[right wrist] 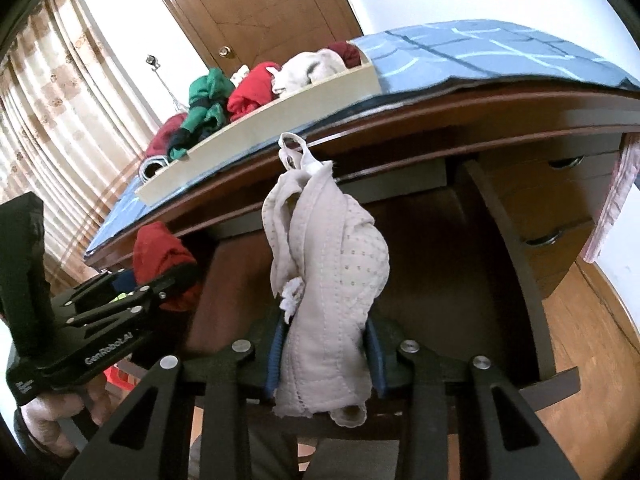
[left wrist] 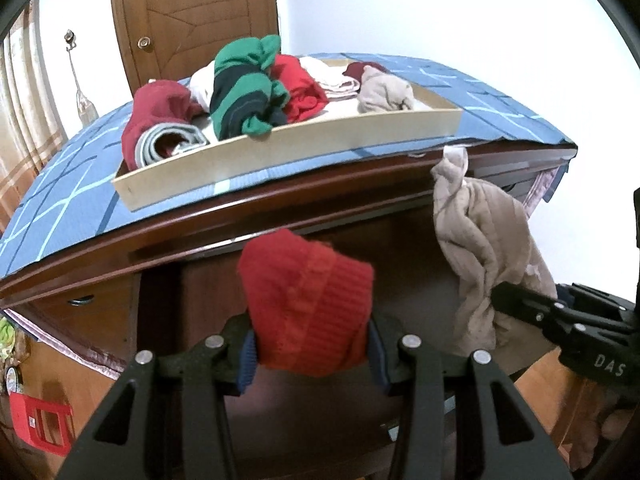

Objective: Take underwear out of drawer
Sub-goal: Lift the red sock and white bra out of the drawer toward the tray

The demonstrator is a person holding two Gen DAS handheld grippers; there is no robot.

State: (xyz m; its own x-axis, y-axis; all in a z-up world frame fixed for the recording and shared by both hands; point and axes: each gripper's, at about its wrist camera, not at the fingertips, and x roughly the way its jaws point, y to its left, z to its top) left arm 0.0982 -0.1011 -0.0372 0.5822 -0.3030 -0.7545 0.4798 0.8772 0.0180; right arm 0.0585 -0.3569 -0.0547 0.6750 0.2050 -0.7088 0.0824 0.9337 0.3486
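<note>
**Underwear held in both claws below the table edge**

Underwear: two pieces, one per claw. The left claw is clamped on a red garment, bunched between the blue-padded fingers and standing up above them. The right claw is clamped on a beige garment, a perforated, stitched fabric that rises from between the pads; a thin white strap loops at its top, close under the table edge. In the left wrist view the beige garment hangs to the right of the red one, with the right claw's black body at the lower right. In the right wrist view the red garment and the left claw lie at the left, and the person's hand grips the left handle at the lower left corner.

Both garments are held in front of a dark wooden table, beside its knee space. Small drawers with metal pulls flank that space. A blue checked cloth covers the tabletop. On the cloth rests a pale wooden tray, holding rolled clothing: maroon and grey, green and dark striped, red, white and beige pieces. Behind stand a wooden door, a white wall and a curtain.
</note>
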